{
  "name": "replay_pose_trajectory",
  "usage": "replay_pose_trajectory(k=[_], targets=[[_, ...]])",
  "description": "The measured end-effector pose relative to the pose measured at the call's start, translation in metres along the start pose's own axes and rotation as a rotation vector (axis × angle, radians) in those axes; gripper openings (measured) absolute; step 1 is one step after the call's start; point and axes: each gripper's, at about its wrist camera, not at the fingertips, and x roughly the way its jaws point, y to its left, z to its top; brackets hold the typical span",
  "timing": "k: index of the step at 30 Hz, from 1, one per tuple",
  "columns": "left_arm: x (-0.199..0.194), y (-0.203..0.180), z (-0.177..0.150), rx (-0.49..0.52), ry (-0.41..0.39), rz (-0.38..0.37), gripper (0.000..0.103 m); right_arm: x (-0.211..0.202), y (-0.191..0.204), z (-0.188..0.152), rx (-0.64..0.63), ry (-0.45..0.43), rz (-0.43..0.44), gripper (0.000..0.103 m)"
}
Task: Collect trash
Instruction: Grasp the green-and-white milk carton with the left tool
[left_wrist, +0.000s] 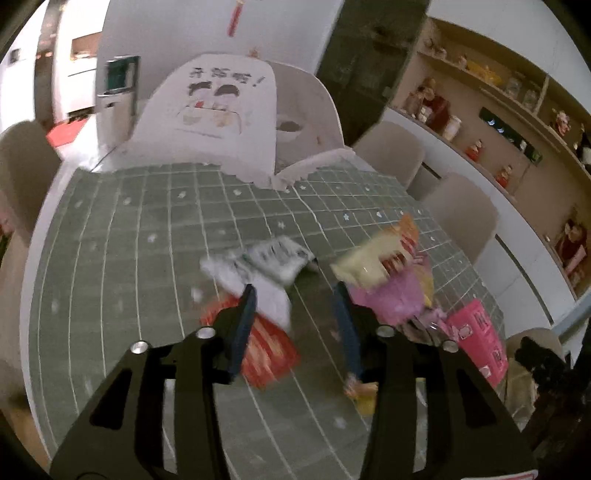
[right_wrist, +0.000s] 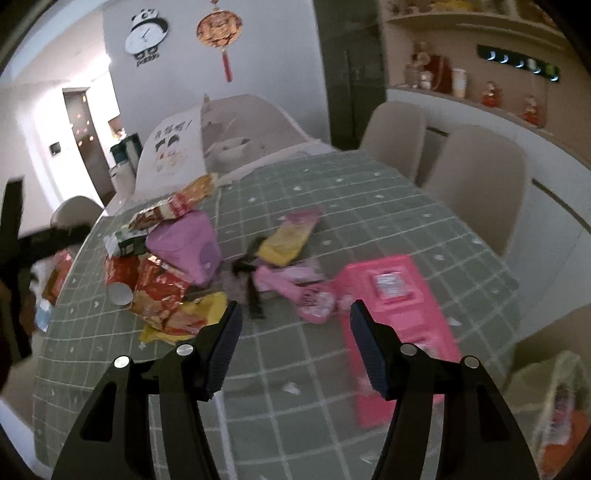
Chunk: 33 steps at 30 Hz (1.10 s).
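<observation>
Through the left wrist camera, your left gripper (left_wrist: 295, 295) is hanging over the green checked tablecloth (left_wrist: 147, 221) with its jaws parted and nothing pinched between them. Just ahead of the left finger, a crumpled white wrapper (left_wrist: 258, 266) is lying partly on a red packet (left_wrist: 269, 347). Ahead of the right finger, a yellow-and-red snack bag (left_wrist: 373, 258) is resting on a lilac wrapper (left_wrist: 395, 299). A pink box (left_wrist: 480, 332) is lying farther right, near the table's edge. Everything here is blurred, so the finer litter is hard to tell apart.

Through the right wrist camera, your right gripper (right_wrist: 295, 321) is also standing released above the cloth, holding nothing. The trash is sitting in a heap ahead and to the left: a lilac wrapper (right_wrist: 184, 247), red foil packets (right_wrist: 159, 291), a yellow bag (right_wrist: 199, 314) and a paper cup (right_wrist: 118, 280) lying on its side. Nearer the middle, a yellow wrapper (right_wrist: 284, 240) and small pink wrappers (right_wrist: 295, 280) are lying beside the pink box (right_wrist: 399, 295), which is lying flat just ahead of the right finger. Beige chairs (right_wrist: 476, 177) are standing along the table's right side.
</observation>
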Motion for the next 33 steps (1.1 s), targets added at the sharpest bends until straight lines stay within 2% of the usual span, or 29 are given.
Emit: replay_pose_trajectory(k=[1, 5, 9, 12, 16, 20, 22, 24, 26, 29, 33], targets=[[0.016, 0.008, 0.014, 0.023, 0.048, -0.034, 0.044, 0.006, 0.005, 0.000, -0.003, 0.010, 0.001, 0.057], [0.068, 0.026, 0.045, 0.093, 0.161, -0.062, 0.044, 0.026, 0.022, 0.000, -0.014, 0.048, -0.012, 0.057], [0.114, 0.044, 0.061, 0.081, 0.265, -0.085, 0.044, 0.037, 0.034, -0.002, -0.007, 0.064, -0.052, 0.057], [0.140, 0.051, 0.059, 0.054, 0.321, -0.089, 0.044, 0.040, 0.035, -0.002, 0.005, 0.058, -0.068, 0.057], [0.156, 0.047, 0.047, 0.028, 0.372, -0.151, 0.044, 0.044, 0.037, -0.002, 0.017, 0.064, -0.090, 0.057], [0.160, 0.041, 0.041, -0.002, 0.426, -0.187, 0.044, 0.048, 0.039, -0.003, 0.020, 0.075, -0.099, 0.057], [0.159, 0.038, 0.041, -0.012, 0.444, -0.205, 0.033, 0.048, 0.041, -0.004, 0.017, 0.077, -0.098, 0.057], [0.153, 0.034, 0.039, -0.027, 0.449, -0.202, 0.030, 0.046, 0.041, -0.004, 0.013, 0.076, -0.093, 0.057], [0.142, 0.029, 0.036, -0.025, 0.435, -0.193, 0.025, 0.044, 0.042, -0.004, 0.008, 0.069, -0.083, 0.057], [0.122, 0.025, 0.031, -0.044, 0.411, -0.182, 0.025, 0.040, 0.041, -0.003, 0.006, 0.054, -0.064, 0.057], [0.074, 0.014, 0.023, -0.066, 0.325, -0.178, 0.024, 0.036, 0.041, 0.001, 0.002, 0.032, -0.021, 0.057]])
